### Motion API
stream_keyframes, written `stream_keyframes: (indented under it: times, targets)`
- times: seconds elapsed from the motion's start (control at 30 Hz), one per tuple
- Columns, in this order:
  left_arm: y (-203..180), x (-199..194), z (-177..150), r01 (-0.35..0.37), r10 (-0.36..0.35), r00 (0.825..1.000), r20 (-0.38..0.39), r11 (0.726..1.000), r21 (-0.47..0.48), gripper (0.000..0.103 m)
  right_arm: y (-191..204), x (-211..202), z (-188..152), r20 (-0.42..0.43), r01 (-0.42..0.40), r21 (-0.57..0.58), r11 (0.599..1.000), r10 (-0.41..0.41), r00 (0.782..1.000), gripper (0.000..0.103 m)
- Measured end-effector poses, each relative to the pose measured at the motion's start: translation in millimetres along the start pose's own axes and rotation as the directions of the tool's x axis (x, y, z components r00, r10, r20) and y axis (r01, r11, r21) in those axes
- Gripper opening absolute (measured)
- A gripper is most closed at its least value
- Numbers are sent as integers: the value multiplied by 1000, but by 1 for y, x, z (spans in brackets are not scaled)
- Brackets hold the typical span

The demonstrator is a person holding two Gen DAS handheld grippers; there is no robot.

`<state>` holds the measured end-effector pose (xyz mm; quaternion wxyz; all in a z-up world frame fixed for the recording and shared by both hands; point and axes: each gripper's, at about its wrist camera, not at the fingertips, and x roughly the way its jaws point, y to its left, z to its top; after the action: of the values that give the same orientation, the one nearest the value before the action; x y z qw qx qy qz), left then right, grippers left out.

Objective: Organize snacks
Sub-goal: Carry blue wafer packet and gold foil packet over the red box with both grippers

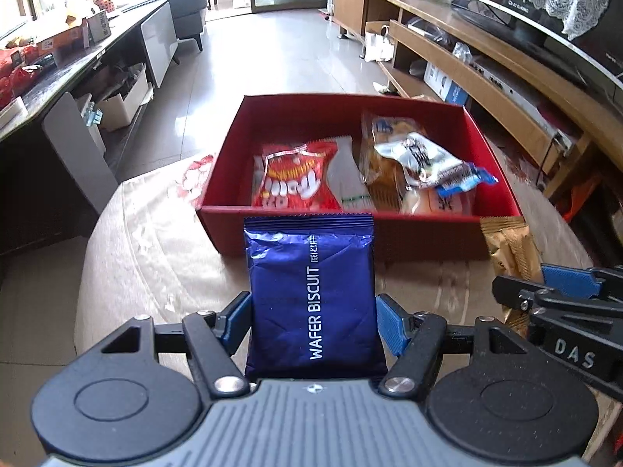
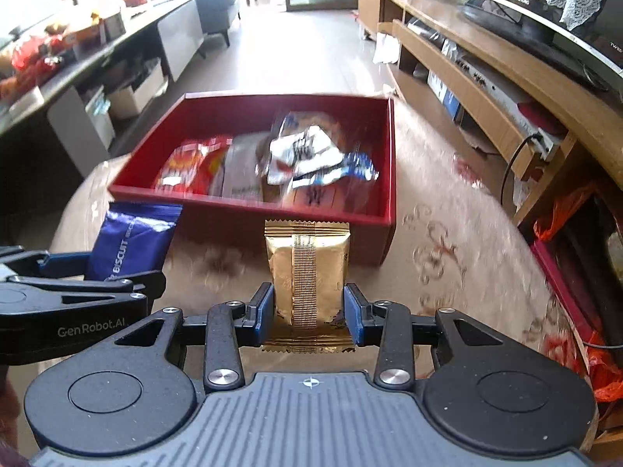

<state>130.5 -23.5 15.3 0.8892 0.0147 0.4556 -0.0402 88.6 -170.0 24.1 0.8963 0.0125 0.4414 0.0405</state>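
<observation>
My left gripper [image 1: 313, 321] is shut on a blue wafer biscuit packet [image 1: 311, 295], held just short of the near wall of a red box [image 1: 350, 105]. The box holds several snack packets, among them a red one [image 1: 296, 179] and a silver one [image 1: 420, 159]. My right gripper [image 2: 307, 313] is shut on a gold packet [image 2: 307, 276], also just before the red box [image 2: 288, 101]. The blue packet [image 2: 132, 241] shows at the left of the right wrist view, the gold packet [image 1: 510, 249] at the right of the left wrist view.
The box stands on a round table with a beige patterned cloth [image 1: 155, 253]. A wooden TV cabinet [image 1: 486, 78] runs along the right, a dark counter [image 1: 58, 74] with goods along the left. Tiled floor [image 1: 280, 50] lies beyond.
</observation>
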Motion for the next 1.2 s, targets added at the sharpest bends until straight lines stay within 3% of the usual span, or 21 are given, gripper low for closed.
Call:
stream_keyframes:
  times: [0.7, 1.2]
  targets:
    - [-1, 17, 53, -17, 18, 998, 55, 999, -34, 64, -3, 14, 51, 76, -15, 12, 1000, 14, 997, 46]
    - [-3, 40, 79, -42, 46, 997, 62, 998, -56, 64, -7, 35, 74, 77, 0, 9, 1000, -1, 997, 46]
